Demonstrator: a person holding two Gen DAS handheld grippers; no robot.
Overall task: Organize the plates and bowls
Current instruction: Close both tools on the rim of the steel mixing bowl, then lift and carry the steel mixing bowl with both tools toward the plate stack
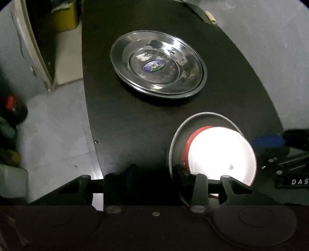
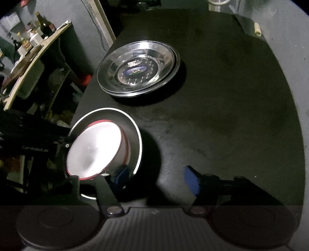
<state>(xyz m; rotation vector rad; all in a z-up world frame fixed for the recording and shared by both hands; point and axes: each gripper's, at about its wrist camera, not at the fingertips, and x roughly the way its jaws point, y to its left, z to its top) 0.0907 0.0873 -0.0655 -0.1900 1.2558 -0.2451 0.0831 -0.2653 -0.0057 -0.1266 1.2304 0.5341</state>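
On the black table (image 1: 119, 123) a steel bowl (image 1: 173, 142) (image 2: 137, 139) stands near me, with a white bowl with a red outside (image 1: 218, 152) (image 2: 94, 150) lying tilted inside it. My left gripper (image 1: 156, 170) is open and straddles the steel bowl's left rim, one finger inside and one outside. My right gripper (image 2: 155, 177) is open across the opposite rim: one blue pad (image 2: 120, 173) sits inside beside the white bowl, the other (image 2: 191, 181) over the table. Further back lies a stack of steel plates (image 1: 173, 48) (image 2: 154, 58) with an oval sticker in the middle.
The table's left edge (image 1: 90, 125) drops to a grey floor. A wooden shelf (image 2: 34, 56) with bottles stands at the left in the right wrist view. A yellow item (image 1: 63, 17) and a red object (image 1: 10, 102) lie off the table.
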